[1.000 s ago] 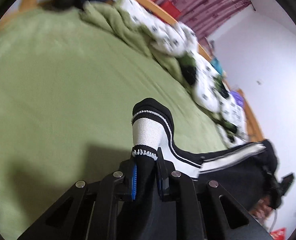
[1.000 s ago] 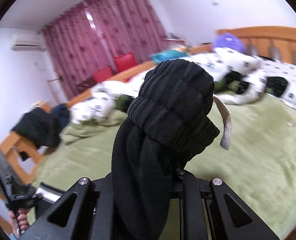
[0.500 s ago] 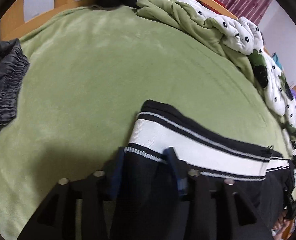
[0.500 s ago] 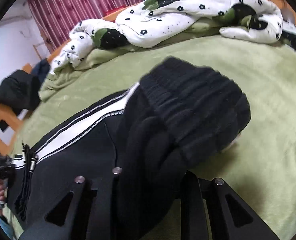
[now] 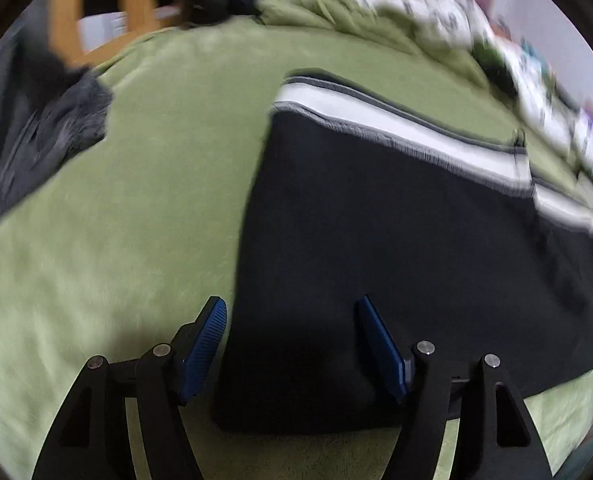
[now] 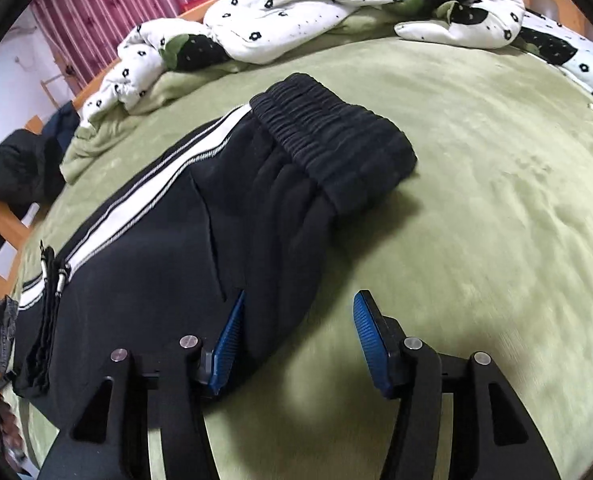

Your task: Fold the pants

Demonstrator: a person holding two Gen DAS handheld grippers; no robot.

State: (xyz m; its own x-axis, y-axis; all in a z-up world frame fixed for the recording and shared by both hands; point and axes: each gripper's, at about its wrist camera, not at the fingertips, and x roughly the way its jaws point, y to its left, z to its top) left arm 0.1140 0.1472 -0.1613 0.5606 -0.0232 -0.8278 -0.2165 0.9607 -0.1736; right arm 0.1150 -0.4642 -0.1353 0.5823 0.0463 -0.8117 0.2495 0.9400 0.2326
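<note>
Black track pants (image 6: 168, 264) with a white side stripe (image 6: 144, 200) lie flat on a green bedspread (image 6: 496, 208), just ahead of both grippers. The left gripper (image 5: 292, 320) has just been opening: its blue-padded jaws stand apart, the folded lower edge of the pants lying between them with neither pad pressing on the cloth. The right gripper (image 6: 296, 312) has likewise just been opening; its jaws are spread, the left pad at the edge of the black fabric, the right pad over bare bedspread, nothing gripped. Ahead of the right gripper the ribbed elastic waistband (image 6: 332, 144) rests on the bedspread; to its left, two metal-tipped drawcords (image 6: 52, 272) cross the stripe. Beyond the pants a white quilt with black flower print (image 6: 336, 8) is heaped along the far side, some lettering on it too small to read. Left of the left gripper lies a dark grey garment (image 5: 36, 148), blurred.
</note>
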